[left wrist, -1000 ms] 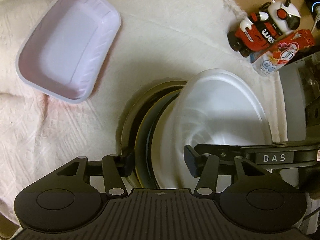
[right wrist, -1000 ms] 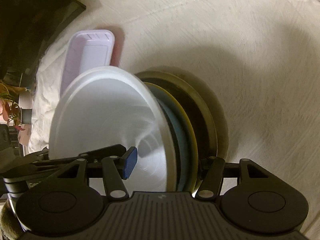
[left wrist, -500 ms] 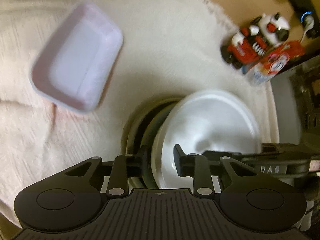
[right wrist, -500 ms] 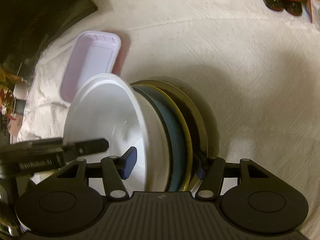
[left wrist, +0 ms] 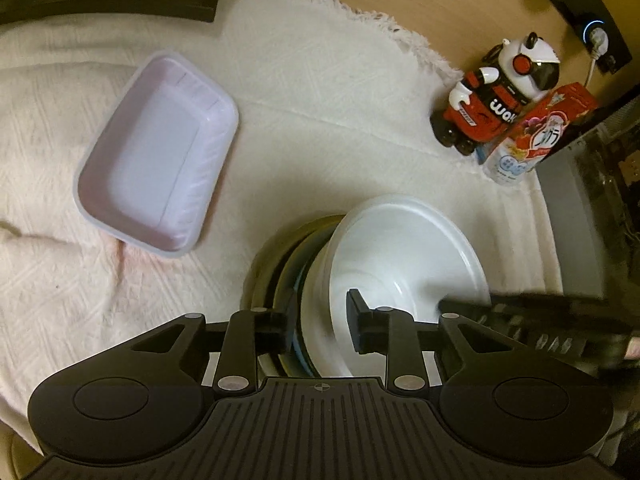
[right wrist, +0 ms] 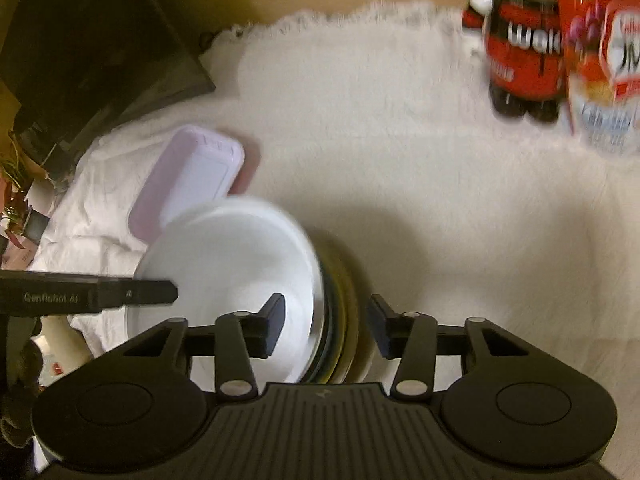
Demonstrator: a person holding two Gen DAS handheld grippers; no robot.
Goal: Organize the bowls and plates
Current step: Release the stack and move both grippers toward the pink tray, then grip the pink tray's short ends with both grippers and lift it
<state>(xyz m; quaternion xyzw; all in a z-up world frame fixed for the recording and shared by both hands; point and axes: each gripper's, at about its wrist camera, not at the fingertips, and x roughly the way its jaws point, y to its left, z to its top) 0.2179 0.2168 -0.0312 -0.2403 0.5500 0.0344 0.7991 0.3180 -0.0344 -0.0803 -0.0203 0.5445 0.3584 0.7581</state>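
We hold the stack of crockery between both grippers, one at each side of its rim. It comprises a white bowl on top, with a blue plate, a yellow-rimmed plate and a dark olive plate beneath. In each wrist view the stack appears edge-on directly ahead of the fingers.

The left gripper is clamped across the stack's edge: one pad sits inside the bowl, the other bears on the outermost plate. The right gripper straddles the opposite edge in the same way. Its jaws are closing, with the stack between them, and a gap remains at its outer pad. We judge that opposed grips keep the loose stack from sliding apart while it is carried.

Ahead and to the left of the left gripper, a lavender tray lies apart from the stack on the white cloth. Ahead and to the right of it, a panda figure and a red carton stand together near the cloth's edge. We judge that neither lies close enough to obstruct the stack.
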